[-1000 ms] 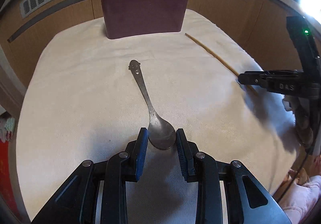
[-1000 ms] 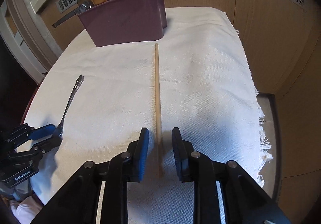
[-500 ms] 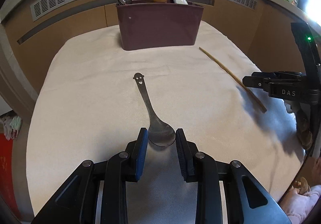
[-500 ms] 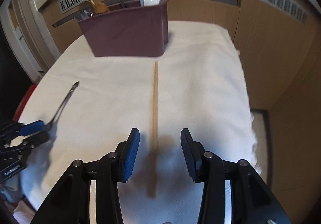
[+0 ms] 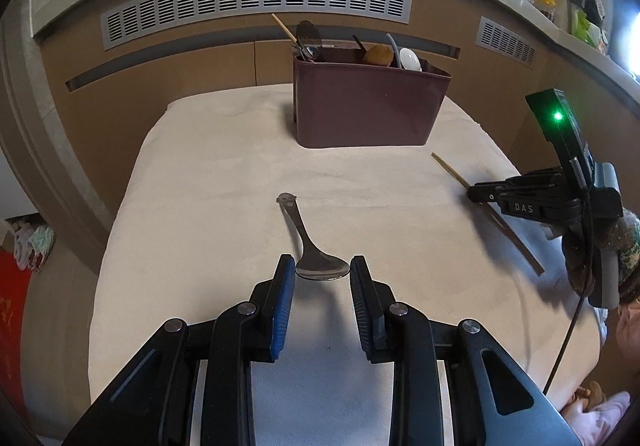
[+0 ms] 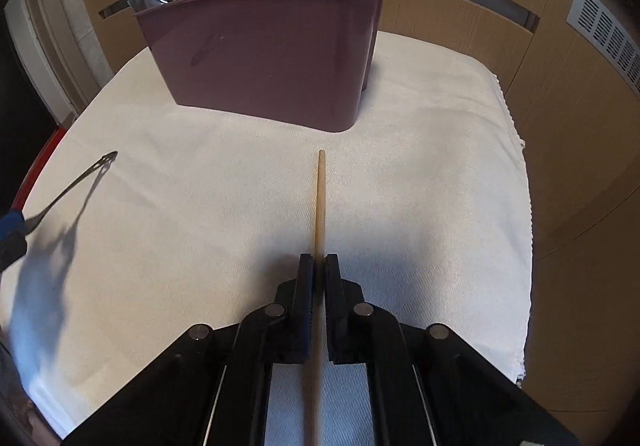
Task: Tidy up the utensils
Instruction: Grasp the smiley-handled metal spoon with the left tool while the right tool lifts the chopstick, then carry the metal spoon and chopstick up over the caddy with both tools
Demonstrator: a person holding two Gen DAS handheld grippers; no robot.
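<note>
My left gripper (image 5: 322, 266) is shut on the bowl of a metal spoon (image 5: 304, 242). The spoon hangs a little above the cloth, its handle pointing away toward the holder. In the right wrist view the spoon's handle (image 6: 76, 182) sticks out at the left edge and casts a shadow. My right gripper (image 6: 319, 260) is shut on a wooden chopstick (image 6: 319, 206), which points ahead at the maroon utensil holder (image 6: 264, 58). The left wrist view shows that gripper (image 5: 476, 193) at the right with the chopstick (image 5: 450, 170) lifted. The holder (image 5: 368, 106) contains several utensils.
A white cloth (image 5: 224, 182) covers the table; its fringed edge (image 6: 524, 230) runs down the right side. Wooden panels with vent grilles (image 5: 256, 2) stand close behind the holder. Something red (image 5: 12, 286) sits low at the left.
Both grippers have moved closer to the holder. The spoon has risen off the cloth in the left gripper. The right gripper's jaws widened, then closed on the chopstick and lifted it.
</note>
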